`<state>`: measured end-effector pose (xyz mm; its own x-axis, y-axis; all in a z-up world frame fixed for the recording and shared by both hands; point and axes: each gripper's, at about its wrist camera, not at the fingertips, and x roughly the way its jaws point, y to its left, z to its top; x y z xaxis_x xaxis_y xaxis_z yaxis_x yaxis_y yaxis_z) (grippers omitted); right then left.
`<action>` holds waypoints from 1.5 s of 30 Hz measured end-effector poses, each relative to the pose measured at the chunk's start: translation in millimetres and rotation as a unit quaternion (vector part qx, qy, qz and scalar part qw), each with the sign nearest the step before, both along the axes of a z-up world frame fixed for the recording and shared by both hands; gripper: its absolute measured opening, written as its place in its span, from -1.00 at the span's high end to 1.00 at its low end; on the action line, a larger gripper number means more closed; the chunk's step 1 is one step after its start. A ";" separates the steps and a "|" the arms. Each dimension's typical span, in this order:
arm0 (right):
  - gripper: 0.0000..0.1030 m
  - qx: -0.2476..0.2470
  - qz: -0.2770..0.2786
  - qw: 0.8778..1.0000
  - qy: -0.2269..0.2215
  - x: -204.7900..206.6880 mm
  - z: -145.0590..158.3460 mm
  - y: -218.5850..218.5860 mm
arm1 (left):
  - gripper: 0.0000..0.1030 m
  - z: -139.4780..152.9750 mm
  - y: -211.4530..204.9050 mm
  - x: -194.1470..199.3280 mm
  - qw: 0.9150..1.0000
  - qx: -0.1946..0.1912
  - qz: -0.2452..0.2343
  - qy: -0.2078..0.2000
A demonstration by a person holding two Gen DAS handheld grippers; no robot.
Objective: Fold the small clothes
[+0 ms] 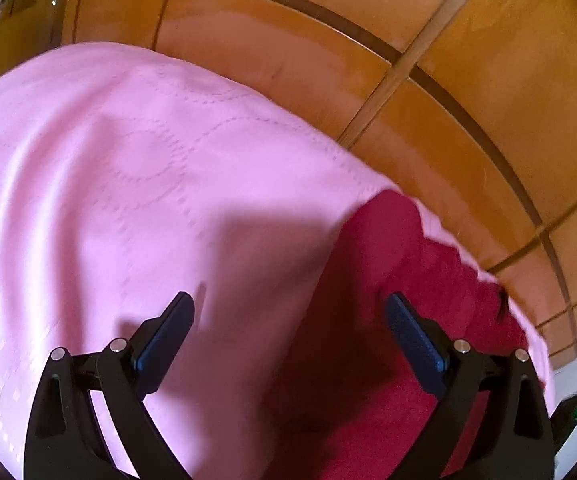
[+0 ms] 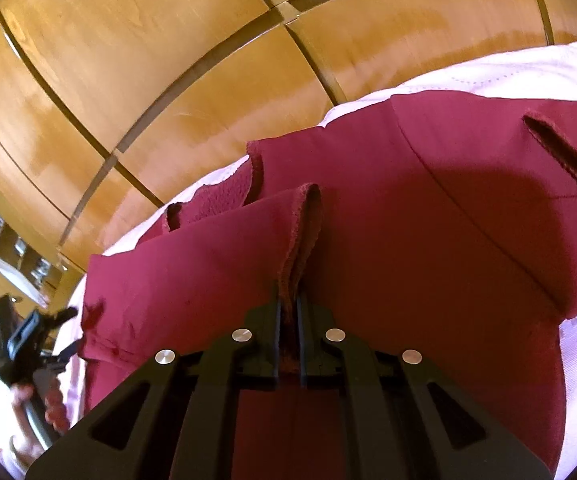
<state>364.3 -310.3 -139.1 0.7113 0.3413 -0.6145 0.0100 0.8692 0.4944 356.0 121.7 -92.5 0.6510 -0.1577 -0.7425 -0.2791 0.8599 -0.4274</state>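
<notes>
Dark red garment (image 2: 428,240) is lying spread on a pink quilted cover (image 1: 108,200), close to the cover's edge beside the wooden panelled surface (image 2: 128,80). In the right wrist view the garment is filling most of the frame, smooth outer face up, with a slit-like opening (image 2: 564,160) showing at upper right and a fleecy inner face (image 2: 216,200) turning out at the far hem. One hemmed edge of the garment is rising as a narrow upright fold (image 2: 304,232) straight out of the right gripper (image 2: 288,308).

Right gripper is pinching that fold: jaws are closed tight, the cloth sandwiched between the two pads, fabric bunching just above them.

Left gripper (image 1: 288,308) is hanging over the boundary where the red cloth is meeting the pink cover. Jaws are standing wide apart, blue pads (image 1: 412,332) facing inward, nothing between them, not touching the fabric as far as can be told. Its left finger is over pink cover, its right finger over red garment. Shadow of the tool is falling on the cover ahead of it.

In the right wrist view the left gripper (image 2: 44,332) is showing small at the lower left edge, blurry, with a hand (image 2: 28,420) holding its handle below. Some cluttered shelving (image 2: 12,240) is sitting at the far left, too blurred to read.
</notes>
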 end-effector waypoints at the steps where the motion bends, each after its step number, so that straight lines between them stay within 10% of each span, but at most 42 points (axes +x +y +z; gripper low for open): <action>1: 0.90 0.000 0.000 1.000 -0.001 -1.6 1.1 -0.7 | -0.89 -3.9 -1.8 18.9 1.000 -0.011 -0.014 0.021; 4: 0.91 -0.003 0.000 1.000 -0.003 -2.1 1.6 -0.5 | -0.88 -19.2 -10.1 53.0 0.996 -0.005 -0.046 0.082; 6: 0.91 0.000 0.000 1.000 -0.002 -1.7 0.5 -2.1 | -0.35 -17.0 -20.6 56.4 0.995 0.028 -0.075 0.063; 8: 0.91 0.001 0.000 1.000 -0.003 -2.5 0.2 -2.9 | 0.61 -7.6 -35.2 50.5 0.991 0.046 -0.123 0.036; 15: 0.90 -0.009 0.006 1.000 -0.006 -0.6 0.7 1.2 | 0.83 7.6 -40.7 10.4 0.986 0.157 -0.060 -0.011; 21: 0.89 -0.008 0.007 1.000 -0.003 -1.3 0.1 0.3 | 0.48 -14.4 -32.6 13.6 0.983 0.175 -0.059 0.012; 23: 0.88 0.003 0.008 1.000 -0.004 -2.2 -0.9 -2.3 | -0.32 -9.7 -29.8 10.0 0.977 0.210 -0.034 0.025; 32: 0.71 0.021 0.008 1.000 -0.012 -5.3 -1.5 -6.5 | -0.67 26.4 -44.3 -49.8 0.990 0.129 -0.001 -0.061; 37: 0.17 0.017 0.009 0.999 -0.029 -20.4 13.7 -6.3 | -0.69 -5.8 -86.8 -36.4 0.976 0.202 -0.071 -0.040; 45: 0.17 -0.143 -0.067 0.985 -0.068 -57.7 59.6 -50.3 | -0.81 -25.3 -74.5 -27.1 0.984 0.166 -0.063 0.005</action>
